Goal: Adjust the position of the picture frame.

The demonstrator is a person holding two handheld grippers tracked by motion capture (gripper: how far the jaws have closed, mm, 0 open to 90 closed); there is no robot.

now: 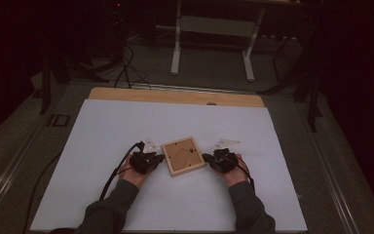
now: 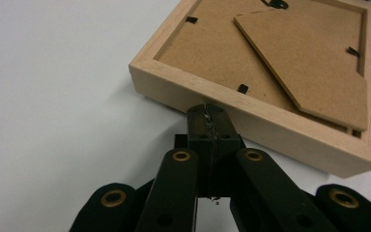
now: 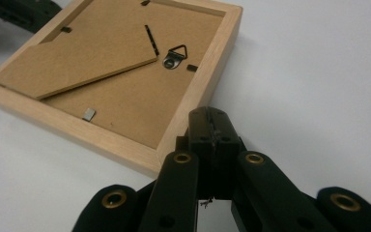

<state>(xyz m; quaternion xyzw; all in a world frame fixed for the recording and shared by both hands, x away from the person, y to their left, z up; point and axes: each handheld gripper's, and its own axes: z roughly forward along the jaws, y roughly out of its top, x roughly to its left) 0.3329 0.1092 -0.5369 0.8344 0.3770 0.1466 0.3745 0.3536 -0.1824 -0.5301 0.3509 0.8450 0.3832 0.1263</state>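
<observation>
A small wooden picture frame (image 1: 183,155) lies face down on the white table top (image 1: 126,126), its brown backing board, stand flap and metal hanger (image 3: 175,56) showing. My left gripper (image 1: 159,158) is shut, jaws pressed together with nothing between them, its tip against the frame's left edge (image 2: 232,108). On the other side my right gripper (image 1: 206,158) is also shut and empty, its tip touching the frame's right edge (image 3: 193,99). A hand holds each gripper from below.
The white sheet rests on a wooden board (image 1: 175,96) whose far strip shows. Beyond it stands a white table frame (image 1: 214,29) on the dark floor, with cables (image 1: 126,68) at the far left. A black cable (image 1: 117,170) trails from my left gripper.
</observation>
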